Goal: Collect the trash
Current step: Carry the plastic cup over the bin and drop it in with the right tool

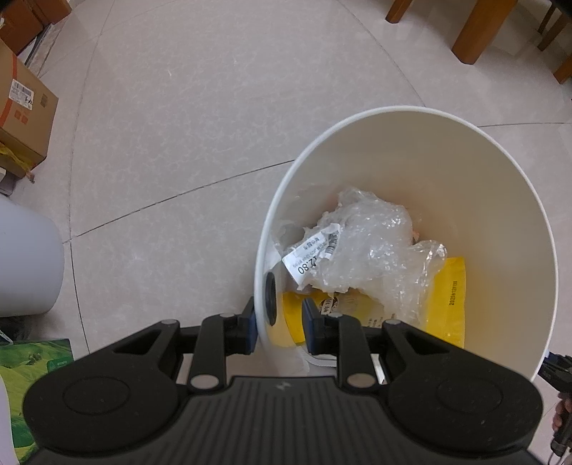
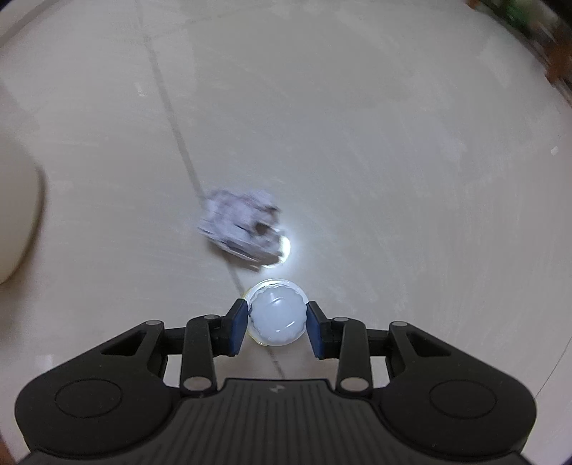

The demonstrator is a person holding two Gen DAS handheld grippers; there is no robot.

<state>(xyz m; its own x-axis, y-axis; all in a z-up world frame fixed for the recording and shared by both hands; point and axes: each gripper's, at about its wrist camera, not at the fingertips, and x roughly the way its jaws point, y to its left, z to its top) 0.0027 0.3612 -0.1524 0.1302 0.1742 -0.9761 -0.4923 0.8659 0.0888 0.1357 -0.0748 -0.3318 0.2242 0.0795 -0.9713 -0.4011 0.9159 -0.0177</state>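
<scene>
A white trash bin [image 1: 464, 171] is tipped toward the left wrist view. Inside it lie crumpled clear plastic wrap [image 1: 371, 243], a printed receipt [image 1: 311, 257] and a yellow packet [image 1: 452, 286]. My left gripper [image 1: 279, 322] is shut on the bin's near rim, one finger outside the wall and one inside. In the right wrist view my right gripper [image 2: 277, 322] is shut on a small bottle with a white ribbed cap [image 2: 277, 314], seen from above. Just beyond it a crumpled paper ball [image 2: 243, 225] lies blurred on the floor.
The floor is pale tile. Cardboard boxes [image 1: 25, 107] stand at the far left, a white round container [image 1: 25, 261] at the left edge, a green printed bag [image 1: 32, 375] at lower left. Wooden furniture legs [image 1: 479, 28] stand at top right. The bin's side [image 2: 18, 221] shows at the left.
</scene>
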